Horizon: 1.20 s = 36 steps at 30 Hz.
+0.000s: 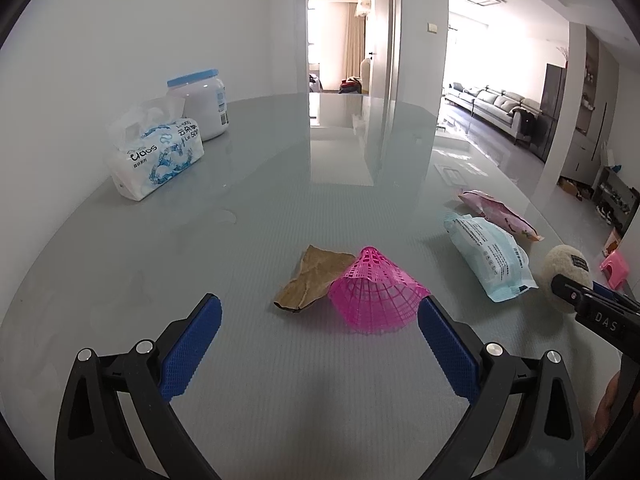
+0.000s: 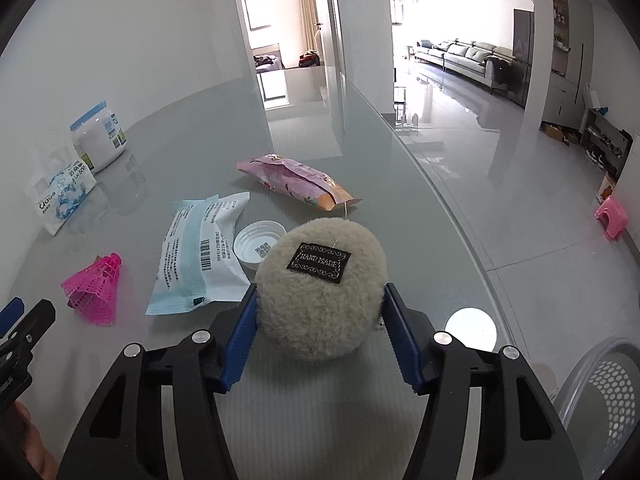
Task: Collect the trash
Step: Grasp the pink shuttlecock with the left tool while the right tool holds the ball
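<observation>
From the left wrist view, the left hand-held gripper (image 1: pixel 320 322) hangs over the grey tabletop (image 1: pixel 240 248) with its blue pads spread wide, gripping nothing. Just ahead lies a pink shuttlecock (image 1: pixel 374 294) on its side, touching a crumpled brown paper scrap (image 1: pixel 310 280). To the right rest a light blue wrapper (image 1: pixel 490 258) and a pink snack bag (image 1: pixel 500 214). A tissue pack (image 1: pixel 158 156) and a white jar (image 1: pixel 202 104) stand far left.

From the right wrist view, the right hand-held gripper (image 2: pixel 320 312) pinches a fuzzy beige puff (image 2: pixel 320 292) labelled "HAND MADE" between its pads. Behind the puff sits a white lid (image 2: pixel 256 246), beside the light blue wrapper (image 2: pixel 202 252). A perforated bin (image 2: pixel 604 396) shows at lower right.
</observation>
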Available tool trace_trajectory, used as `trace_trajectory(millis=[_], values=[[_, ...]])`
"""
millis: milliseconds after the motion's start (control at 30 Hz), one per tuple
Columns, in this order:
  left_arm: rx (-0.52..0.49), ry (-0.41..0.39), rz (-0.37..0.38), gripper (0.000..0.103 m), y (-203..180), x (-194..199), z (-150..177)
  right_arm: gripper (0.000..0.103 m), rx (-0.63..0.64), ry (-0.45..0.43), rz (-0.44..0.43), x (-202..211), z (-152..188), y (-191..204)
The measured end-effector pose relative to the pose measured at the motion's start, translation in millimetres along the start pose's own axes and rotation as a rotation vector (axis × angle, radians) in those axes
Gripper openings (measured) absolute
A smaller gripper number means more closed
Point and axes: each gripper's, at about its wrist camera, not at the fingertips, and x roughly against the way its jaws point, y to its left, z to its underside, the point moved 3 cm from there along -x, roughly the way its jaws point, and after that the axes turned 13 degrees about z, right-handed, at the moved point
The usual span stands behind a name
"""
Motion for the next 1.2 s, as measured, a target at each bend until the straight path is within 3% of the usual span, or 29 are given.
trace_trajectory(millis=[267,333,467,533,600,700,1200], values=[[-0.061,0.053,-0.089,0.095,-4,-19,1,0.059,-0.046,0.011,-0.05,6,8,-12],[-0.062,0.069,-0.081,0.094,-5,-24,0,0.059,-0.046,0.014,-0.056,6,8,-11],[-0.047,0.086,-0.065,0.074,-5,-33,-4,0.059,-0.04,0.017,-0.061,5,8,-8],[-0.051,0.098,-0.074,0.058,-5,-38,-5,0.059,-0.044,0.022,-0.063,5,8,-8],[-0.052,0.101,-0.069,0.032,-6,-40,-6,0.059,-0.055,0.027,-0.065,4,8,-10],[-0.044,0.102,-0.04,0.006,-7,-39,-4,0.059,-0.066,0.028,-0.07,3,8,-11],[-0.029,-0.016,0.091,0.002,-17,12,-10,0.059,-0.081,0.021,-0.085,5,8,-15]])
